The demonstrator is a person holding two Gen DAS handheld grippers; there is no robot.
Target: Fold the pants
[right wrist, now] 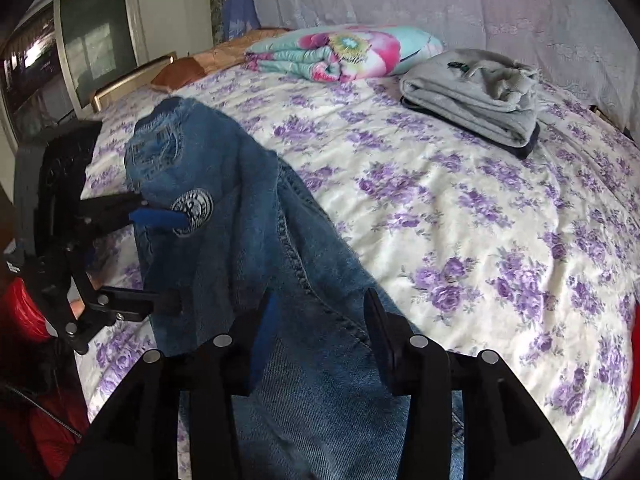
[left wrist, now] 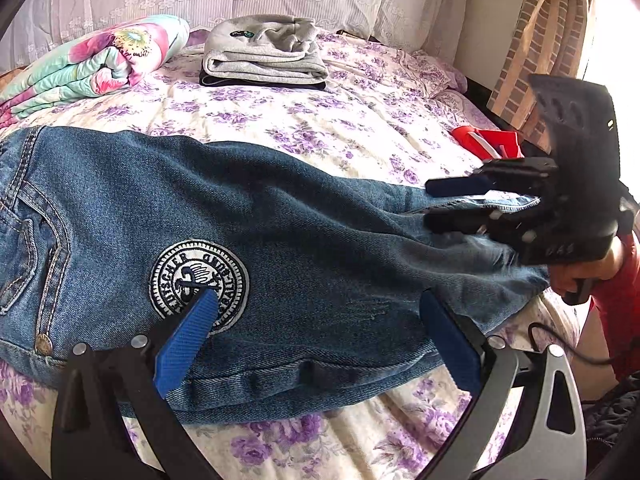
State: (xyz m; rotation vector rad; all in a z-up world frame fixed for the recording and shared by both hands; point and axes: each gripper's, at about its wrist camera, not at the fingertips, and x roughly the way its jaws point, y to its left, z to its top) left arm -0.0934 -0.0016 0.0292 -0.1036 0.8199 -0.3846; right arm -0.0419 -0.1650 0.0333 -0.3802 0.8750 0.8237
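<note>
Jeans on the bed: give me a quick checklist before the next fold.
1. Left gripper open over jeans: ok.
2. Right gripper open, pads off the denim: ok.
3. Jeans flat: not ok, creased near the right gripper.
4. Hem lined up: cannot tell, hidden behind the gripper.
5. Bed free beside the jeans: ok.
6. Grey stack out of the fold path: ok.
</note>
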